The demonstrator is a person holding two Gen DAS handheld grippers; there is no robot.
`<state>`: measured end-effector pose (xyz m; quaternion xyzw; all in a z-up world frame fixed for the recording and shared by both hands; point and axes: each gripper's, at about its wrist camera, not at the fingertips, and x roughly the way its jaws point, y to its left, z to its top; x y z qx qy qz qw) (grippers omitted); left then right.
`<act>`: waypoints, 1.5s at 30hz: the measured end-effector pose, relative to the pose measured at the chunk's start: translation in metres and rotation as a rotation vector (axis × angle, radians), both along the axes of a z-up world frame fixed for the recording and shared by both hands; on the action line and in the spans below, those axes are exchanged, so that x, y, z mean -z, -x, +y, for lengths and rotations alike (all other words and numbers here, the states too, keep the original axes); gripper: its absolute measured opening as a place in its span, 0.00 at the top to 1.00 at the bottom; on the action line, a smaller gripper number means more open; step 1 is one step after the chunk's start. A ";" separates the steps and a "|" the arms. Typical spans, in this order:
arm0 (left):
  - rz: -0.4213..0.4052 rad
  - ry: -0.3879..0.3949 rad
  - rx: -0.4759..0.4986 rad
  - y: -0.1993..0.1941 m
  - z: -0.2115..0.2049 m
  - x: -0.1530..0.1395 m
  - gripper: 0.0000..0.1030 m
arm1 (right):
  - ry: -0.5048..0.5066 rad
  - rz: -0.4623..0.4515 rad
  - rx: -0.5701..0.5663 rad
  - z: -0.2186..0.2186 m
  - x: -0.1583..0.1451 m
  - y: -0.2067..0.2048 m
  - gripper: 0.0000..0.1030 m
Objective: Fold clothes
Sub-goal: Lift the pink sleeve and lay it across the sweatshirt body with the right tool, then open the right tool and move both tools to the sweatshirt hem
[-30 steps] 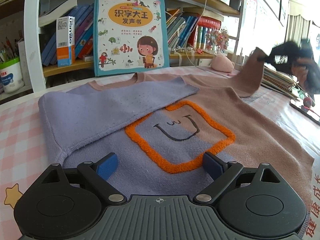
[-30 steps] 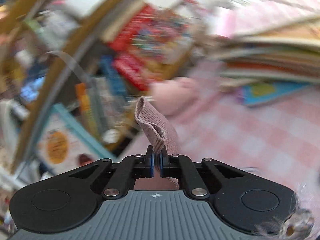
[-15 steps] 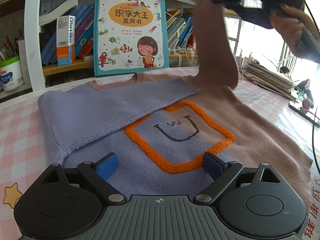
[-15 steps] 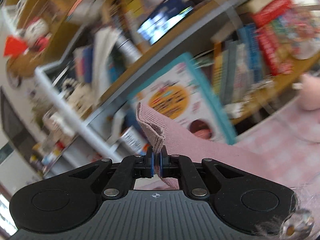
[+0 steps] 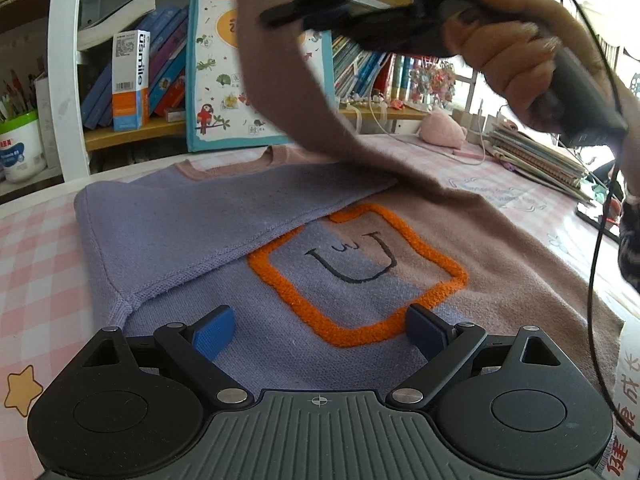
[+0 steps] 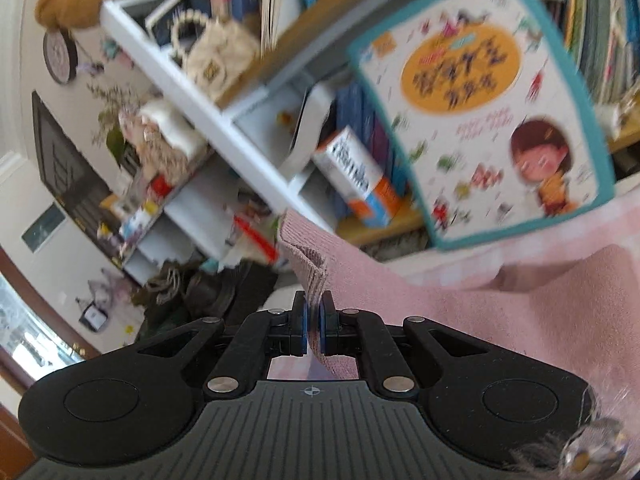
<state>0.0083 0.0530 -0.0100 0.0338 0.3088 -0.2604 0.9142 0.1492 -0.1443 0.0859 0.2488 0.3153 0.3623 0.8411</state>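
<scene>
A sweater (image 5: pixel 224 236), half lilac and half dusty pink with an orange square and a drawn smile, lies flat on the table. Its lilac sleeve is folded across the chest. The pink sleeve (image 5: pixel 280 92) hangs lifted over the sweater, its ribbed cuff (image 6: pixel 308 264) pinched in my right gripper (image 6: pixel 314 330), which is shut on it. In the left wrist view the right gripper (image 5: pixel 288 10) is high above the sweater's neck, held by a hand. My left gripper (image 5: pixel 320 330) stands open low over the sweater's hem, nothing between its blue pads.
A pink checked tablecloth (image 5: pixel 36 264) covers the table. Behind it stands a bookshelf with a big teal picture book (image 5: pixel 212 72), an orange-and-white box (image 5: pixel 128 80) and a white tub (image 5: pixel 20 152). A pile of books (image 5: pixel 536 156) and a pink plush (image 5: pixel 442 128) lie far right.
My right gripper has carried the pink sleeve up from the far right and leftward over the sweater, rolling as it went. The left gripper has stayed still.
</scene>
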 end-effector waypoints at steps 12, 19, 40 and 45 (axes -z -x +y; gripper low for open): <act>0.000 0.001 -0.001 0.001 0.000 0.000 0.08 | 0.069 0.145 -0.065 0.037 0.051 -0.013 0.92; 0.002 0.002 0.003 0.001 0.000 -0.001 0.08 | 0.072 0.174 -0.096 0.041 0.058 -0.010 0.67; 0.011 0.011 0.010 0.000 0.000 0.001 0.06 | 0.291 0.103 0.043 -0.073 0.046 0.069 0.55; 0.008 0.008 0.011 -0.001 0.000 0.001 0.05 | 0.330 0.114 0.114 -0.115 0.048 0.098 0.54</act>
